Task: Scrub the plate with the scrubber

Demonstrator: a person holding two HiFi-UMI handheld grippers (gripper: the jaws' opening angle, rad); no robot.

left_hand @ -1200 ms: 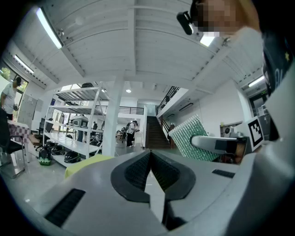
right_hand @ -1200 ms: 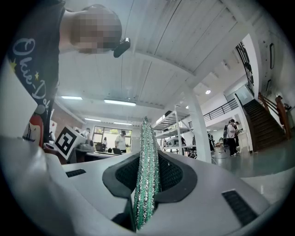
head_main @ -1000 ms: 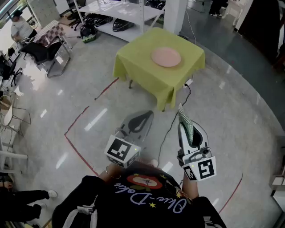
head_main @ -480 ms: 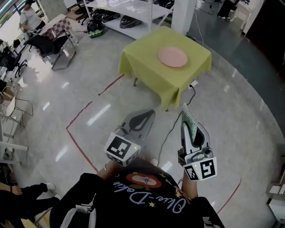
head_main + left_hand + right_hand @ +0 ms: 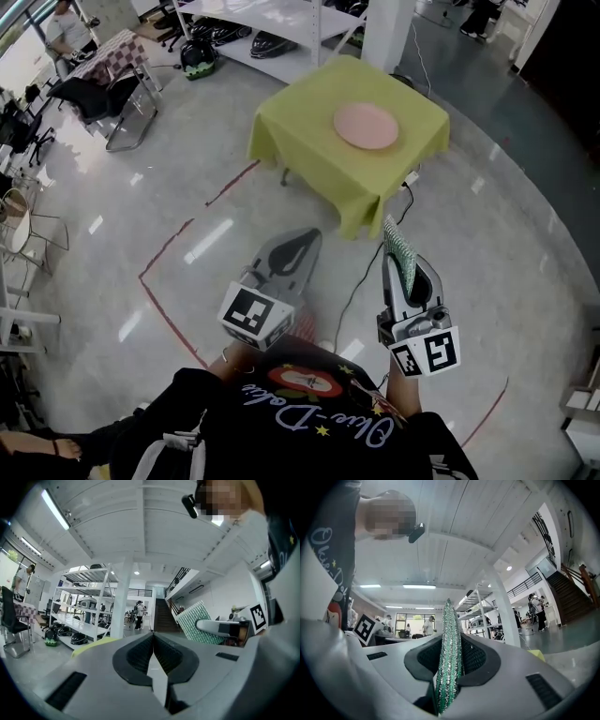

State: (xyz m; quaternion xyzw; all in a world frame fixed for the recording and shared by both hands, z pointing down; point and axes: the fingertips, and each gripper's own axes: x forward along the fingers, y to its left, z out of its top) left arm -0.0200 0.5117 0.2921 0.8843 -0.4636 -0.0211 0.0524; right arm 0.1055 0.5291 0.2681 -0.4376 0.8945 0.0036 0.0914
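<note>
A pink plate (image 5: 367, 125) lies on a small table under a yellow-green cloth (image 5: 309, 141), well ahead of me on the floor. My right gripper (image 5: 395, 242) is shut on a green scrubber (image 5: 400, 254), whose edge stands between the jaws (image 5: 449, 653). It also shows at the right in the left gripper view (image 5: 200, 629). My left gripper (image 5: 302, 246) is shut with nothing between its pads (image 5: 153, 654). Both grippers are held level at waist height, far short of the table.
A red line is taped on the grey floor (image 5: 164, 272). A cable (image 5: 361, 262) runs from the table toward me. White shelving (image 5: 272, 23) stands behind the table, beside a white pillar (image 5: 389, 33). Chairs and a person (image 5: 66, 33) are at the far left.
The table and plate sit slightly nearer and more to the right in the head view; both grippers have moved forward with me. The scrubber stays clamped.
</note>
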